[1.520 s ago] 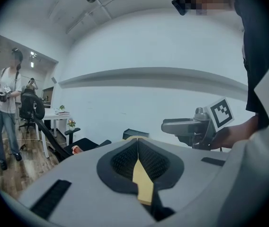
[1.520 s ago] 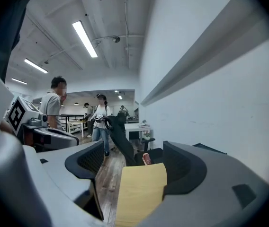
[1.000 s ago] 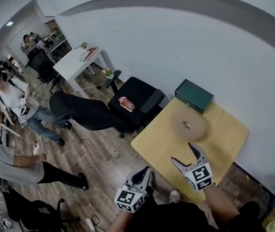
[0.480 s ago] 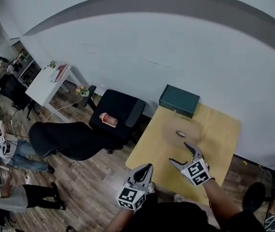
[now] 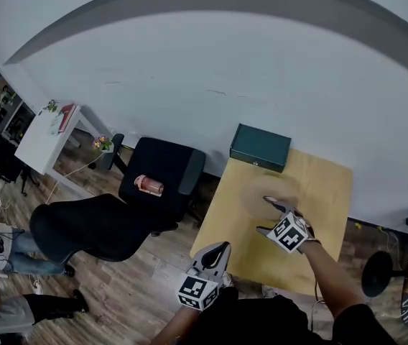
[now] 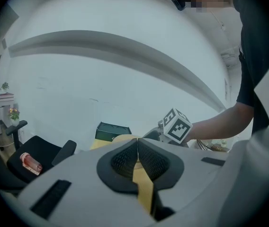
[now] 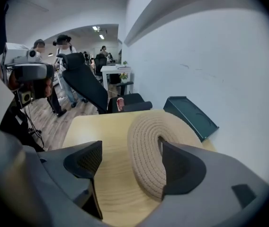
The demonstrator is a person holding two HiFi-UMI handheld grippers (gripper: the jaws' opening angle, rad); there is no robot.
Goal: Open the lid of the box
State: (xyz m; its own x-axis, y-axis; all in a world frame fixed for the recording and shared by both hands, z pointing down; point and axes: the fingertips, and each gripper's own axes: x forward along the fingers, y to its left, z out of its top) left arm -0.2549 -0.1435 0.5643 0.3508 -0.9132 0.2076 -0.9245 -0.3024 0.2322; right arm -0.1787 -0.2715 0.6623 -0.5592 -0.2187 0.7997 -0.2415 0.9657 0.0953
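Box and both grippers lie well apart. Nearest the person, the left gripper (image 5: 218,247) hangs off the tabletop's (image 5: 323,192) near edge, above the wooden floor (image 5: 136,282), its fingers (image 6: 125,156) pressed together with nothing between them; farther on, the right gripper (image 5: 263,215) is over the light wooden tabletop, fingers (image 7: 86,159) spread wide and empty, reaching across the near part of a round woven mat (image 7: 146,141); beyond the mat, the dark green box (image 5: 260,147) sits at the tabletop's far edge against the white wall (image 5: 211,70), lid down.
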